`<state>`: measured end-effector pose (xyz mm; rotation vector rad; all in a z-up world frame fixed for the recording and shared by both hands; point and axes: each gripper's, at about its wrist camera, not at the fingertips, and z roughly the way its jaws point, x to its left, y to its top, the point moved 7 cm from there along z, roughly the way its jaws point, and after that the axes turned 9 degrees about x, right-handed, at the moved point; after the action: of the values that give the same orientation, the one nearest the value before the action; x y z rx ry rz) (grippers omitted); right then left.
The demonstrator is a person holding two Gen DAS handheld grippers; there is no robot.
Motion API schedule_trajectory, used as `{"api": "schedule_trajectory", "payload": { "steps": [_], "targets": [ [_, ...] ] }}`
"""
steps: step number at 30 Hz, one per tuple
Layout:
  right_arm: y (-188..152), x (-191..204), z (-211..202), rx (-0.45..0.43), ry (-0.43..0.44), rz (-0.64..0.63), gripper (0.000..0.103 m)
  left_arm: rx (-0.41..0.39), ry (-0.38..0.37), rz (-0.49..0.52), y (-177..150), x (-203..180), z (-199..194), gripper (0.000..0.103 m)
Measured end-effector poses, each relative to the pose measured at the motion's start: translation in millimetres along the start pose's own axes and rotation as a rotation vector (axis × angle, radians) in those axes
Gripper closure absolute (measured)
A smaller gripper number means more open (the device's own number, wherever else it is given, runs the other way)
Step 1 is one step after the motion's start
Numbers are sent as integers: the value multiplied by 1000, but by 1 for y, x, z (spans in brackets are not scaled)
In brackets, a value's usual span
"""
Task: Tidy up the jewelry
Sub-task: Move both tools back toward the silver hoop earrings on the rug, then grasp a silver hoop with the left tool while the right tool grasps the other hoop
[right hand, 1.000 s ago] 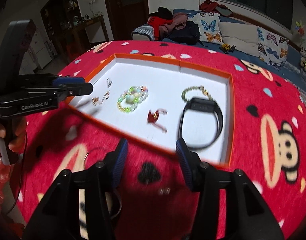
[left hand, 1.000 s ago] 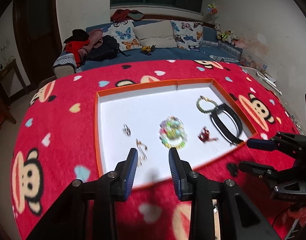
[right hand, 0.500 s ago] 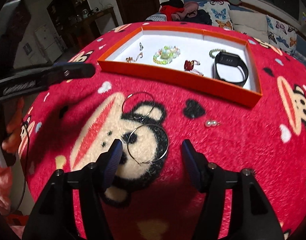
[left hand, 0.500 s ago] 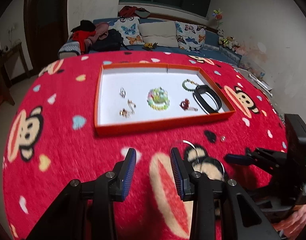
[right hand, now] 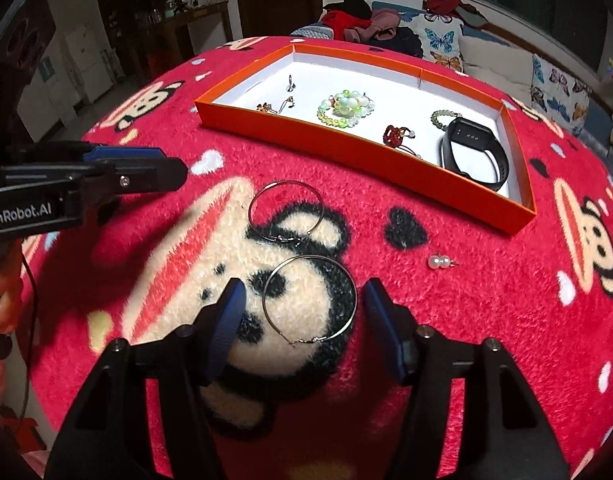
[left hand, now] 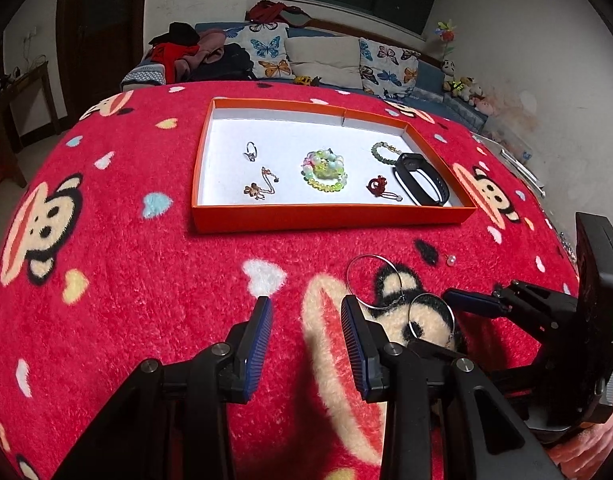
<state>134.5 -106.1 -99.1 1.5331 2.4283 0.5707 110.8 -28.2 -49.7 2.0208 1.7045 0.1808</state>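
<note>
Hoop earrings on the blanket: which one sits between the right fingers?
The near hoop, framed by the closing right gripper but not yet pinched. The far hoop lies beyond it, toward the tray.

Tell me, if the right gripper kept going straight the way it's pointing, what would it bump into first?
Probably the nearer hoop earring, which lies on the red blanket right between the right gripper's closing fingers. They don't touch it yet, though depth is hard to judge.
</note>
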Motion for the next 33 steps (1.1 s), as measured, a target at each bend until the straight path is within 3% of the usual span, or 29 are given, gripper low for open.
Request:
{"api": "schedule_trajectory", "payload": {
  "steps": [5,16,18,19,20,24,33],
  "targets": [
    [-4,-3,-2,0,-8,4,54,0,-10,7,0,-4,-1,64],
    [-12,-6,-11,-2,16,22,53,26,-39,82,-1,-32,11,64],
    [-15,-9,-13,-2,25,38,53,35,-38,104,1,-39,18,54],
    [-17,-11,-15,-1,31,48,53,37,-37,107,1,-41,20,41],
    [-18,-13,-16,-1,35,55,53,39,-39,109,2,-44,24,34],
    [-24,-20,-21,-7,40,81,53,44,-55,129,9,-53,34,34],
    [-29,-32,-24,-19,58,110,53,74,1,188,27,-71,66,36]
  ]
}}
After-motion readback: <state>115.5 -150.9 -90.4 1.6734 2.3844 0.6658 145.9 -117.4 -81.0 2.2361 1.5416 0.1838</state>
